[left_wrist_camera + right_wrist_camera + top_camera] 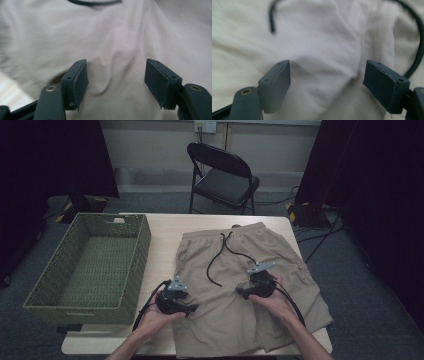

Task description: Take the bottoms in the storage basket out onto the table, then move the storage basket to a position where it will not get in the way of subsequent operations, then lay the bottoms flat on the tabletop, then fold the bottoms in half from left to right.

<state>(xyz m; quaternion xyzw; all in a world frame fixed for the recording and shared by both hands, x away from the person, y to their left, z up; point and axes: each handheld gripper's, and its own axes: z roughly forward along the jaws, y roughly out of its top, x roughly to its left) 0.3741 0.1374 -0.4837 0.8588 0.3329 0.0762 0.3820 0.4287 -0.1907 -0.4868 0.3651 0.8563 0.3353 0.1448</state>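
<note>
The beige shorts are lying spread flat across the centre and right of the table, waistband toward the top of the high view, with the dark drawstring trailing loose over the front. The left gripper is hovering at the lower-left edge of the shorts and the right gripper over the middle, both with jaws standing apart and nothing between the pads; in the gripper views only wrinkled cloth is showing beyond them. Risk, as I am judging it: the jaws are likely pinching one layer rather than both, so the fabric is peeling apart when lifted. The right gripper is sitting near the drawstring end, which could be getting caught and dragging the waistband. Uneven pulls would be skewing the fold. The green basket at the left is standing just beside the left hand, so a wide swing could be bumping it.
</note>
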